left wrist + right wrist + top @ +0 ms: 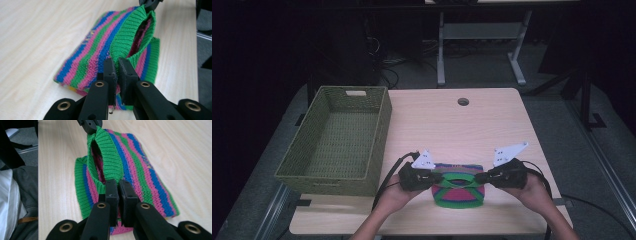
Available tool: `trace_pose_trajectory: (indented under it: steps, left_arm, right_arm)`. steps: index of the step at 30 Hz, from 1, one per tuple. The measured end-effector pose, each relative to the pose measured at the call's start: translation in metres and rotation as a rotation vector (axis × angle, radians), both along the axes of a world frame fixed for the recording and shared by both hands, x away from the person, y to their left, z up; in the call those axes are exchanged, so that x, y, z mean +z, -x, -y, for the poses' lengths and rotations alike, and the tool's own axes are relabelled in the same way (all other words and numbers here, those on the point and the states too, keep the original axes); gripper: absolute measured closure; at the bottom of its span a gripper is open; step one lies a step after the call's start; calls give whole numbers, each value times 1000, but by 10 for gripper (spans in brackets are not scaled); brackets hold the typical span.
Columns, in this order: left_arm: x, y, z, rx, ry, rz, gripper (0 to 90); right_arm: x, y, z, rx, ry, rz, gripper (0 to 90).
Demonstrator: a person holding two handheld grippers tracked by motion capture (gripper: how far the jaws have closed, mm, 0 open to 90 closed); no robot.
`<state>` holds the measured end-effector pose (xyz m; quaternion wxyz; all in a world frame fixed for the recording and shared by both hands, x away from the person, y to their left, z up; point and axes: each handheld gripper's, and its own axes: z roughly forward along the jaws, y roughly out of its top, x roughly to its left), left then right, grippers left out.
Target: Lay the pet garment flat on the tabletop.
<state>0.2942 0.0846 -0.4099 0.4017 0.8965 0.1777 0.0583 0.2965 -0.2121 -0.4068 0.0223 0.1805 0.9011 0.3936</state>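
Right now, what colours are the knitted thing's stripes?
Green, pink and blue stripes on the knitted thing, clearest in the left gripper view.

Knitted striped item [458,187] — bands of pink, blue and green, with a ribbed green hem round its opening. Lying near the counter's [452,125] front edge, about 6 o'clock from the middle, a little toward 5. Body flat on the wood; hem lifted and stretched wide between 9 and 3 o'clock. Hem's ends pinched — one in the left tongs [117,72], the other in the right tongs [118,192]. Pink inner side visible through the gap.
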Motion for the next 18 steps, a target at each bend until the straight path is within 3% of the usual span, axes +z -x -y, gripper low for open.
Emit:
trace_pose_trajectory:
  steps: [18]
  left_arm:
    - [16, -35, -2, 112, 74, 48, 843]
  right_arm:
    - [30, -37, -1, -26, -5, 36, 859]
